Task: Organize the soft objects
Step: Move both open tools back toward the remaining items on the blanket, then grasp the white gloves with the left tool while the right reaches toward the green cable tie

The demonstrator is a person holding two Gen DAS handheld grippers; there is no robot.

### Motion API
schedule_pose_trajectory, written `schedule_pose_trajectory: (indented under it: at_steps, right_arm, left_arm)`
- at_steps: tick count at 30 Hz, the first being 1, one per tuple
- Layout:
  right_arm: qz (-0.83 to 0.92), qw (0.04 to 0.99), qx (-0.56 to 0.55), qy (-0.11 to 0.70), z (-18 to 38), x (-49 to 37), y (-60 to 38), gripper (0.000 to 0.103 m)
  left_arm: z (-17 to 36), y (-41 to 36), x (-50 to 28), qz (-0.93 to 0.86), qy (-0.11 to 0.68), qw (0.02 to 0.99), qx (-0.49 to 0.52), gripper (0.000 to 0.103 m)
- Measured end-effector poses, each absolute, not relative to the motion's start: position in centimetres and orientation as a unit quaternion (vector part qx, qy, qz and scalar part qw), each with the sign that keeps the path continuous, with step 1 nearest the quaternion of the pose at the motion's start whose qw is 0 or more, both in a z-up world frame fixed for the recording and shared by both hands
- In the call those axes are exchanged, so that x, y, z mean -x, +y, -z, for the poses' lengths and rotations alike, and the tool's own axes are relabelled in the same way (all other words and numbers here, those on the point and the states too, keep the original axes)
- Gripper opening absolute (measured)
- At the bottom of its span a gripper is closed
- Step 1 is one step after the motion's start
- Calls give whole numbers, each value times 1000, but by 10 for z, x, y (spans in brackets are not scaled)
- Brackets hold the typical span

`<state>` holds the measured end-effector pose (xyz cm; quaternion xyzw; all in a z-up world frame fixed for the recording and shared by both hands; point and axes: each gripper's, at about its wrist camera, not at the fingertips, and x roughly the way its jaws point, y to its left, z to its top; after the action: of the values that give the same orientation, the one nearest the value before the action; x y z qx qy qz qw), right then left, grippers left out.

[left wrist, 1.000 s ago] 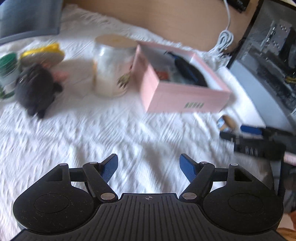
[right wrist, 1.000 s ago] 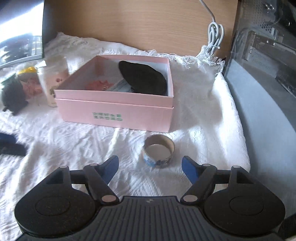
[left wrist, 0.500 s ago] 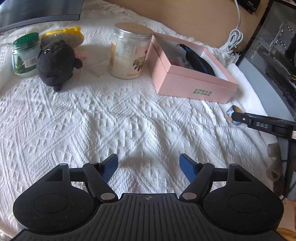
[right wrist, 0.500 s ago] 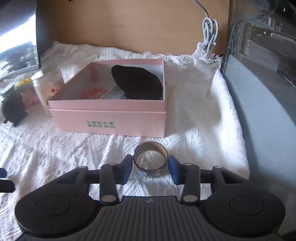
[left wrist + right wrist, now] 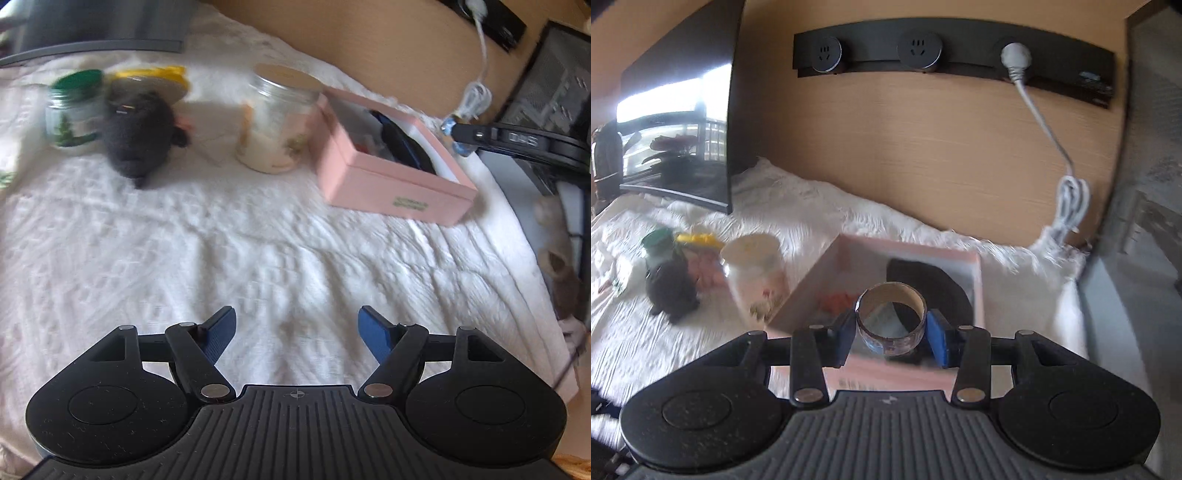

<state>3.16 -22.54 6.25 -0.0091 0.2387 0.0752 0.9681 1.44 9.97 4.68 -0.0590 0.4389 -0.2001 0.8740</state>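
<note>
A: Where does the tape roll [image 5: 892,323] sit relative to the right gripper [image 5: 892,338]?

B: Directly between its two blue pads [image 5: 938,341], which pinch the roll from either side, its open core facing the camera. The roll hangs in front of the pink box [image 5: 812,295], clear of the white cloth [image 5: 665,350].

A: And the left gripper [image 5: 297,332]?

B: Its jaws stand spread wide over bare white cloth, with nothing between them.

A: What differs from a second ago?

B: Then the roll lay on the cloth just in front of the box, between open pads that did not touch it. The right jaws have since closed on it, and the roll is now lifted; the wall sockets [image 5: 916,50] have come into the right wrist view. In the left wrist view the right gripper with the roll appears beyond the box's far corner instead of near the cloth's right edge.

A: Materials and shapes?

B: The roll is a short cardboard ring with a glossy patterned outer band. The box is a shallow rectangular pink carton holding a dark curved item [image 5: 934,288] and something orange. The cloth is woven with a raised pattern and fringed at its far edge. Left of the box stands a clear jar [image 5: 279,122]; beyond it lie a dark plush toy [image 5: 138,142] and a green-lidded jar [image 5: 74,110].
</note>
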Motion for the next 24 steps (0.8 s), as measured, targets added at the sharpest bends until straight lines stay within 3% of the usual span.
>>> schedule_pose_trajectory:
  at_steps: [7, 11, 14, 24]
  right_arm:
    - [-77, 954, -16, 291, -46, -96, -218, 43]
    - [-70, 943, -28, 325, -34, -107, -210, 63]
    - [-76, 941, -27, 329, -36, -103, -197, 63]
    - [-175, 957, 28, 231, -121, -68, -86, 74]
  left_arm:
    - [-48, 165, -5, 117, 433, 888, 97, 78]
    - [-44, 205, -3, 70, 431, 890, 131, 78]
    - [-46, 235, -7, 35, 419, 894, 155, 78]
    - [-66, 375, -48, -99, 338, 898, 264, 78]
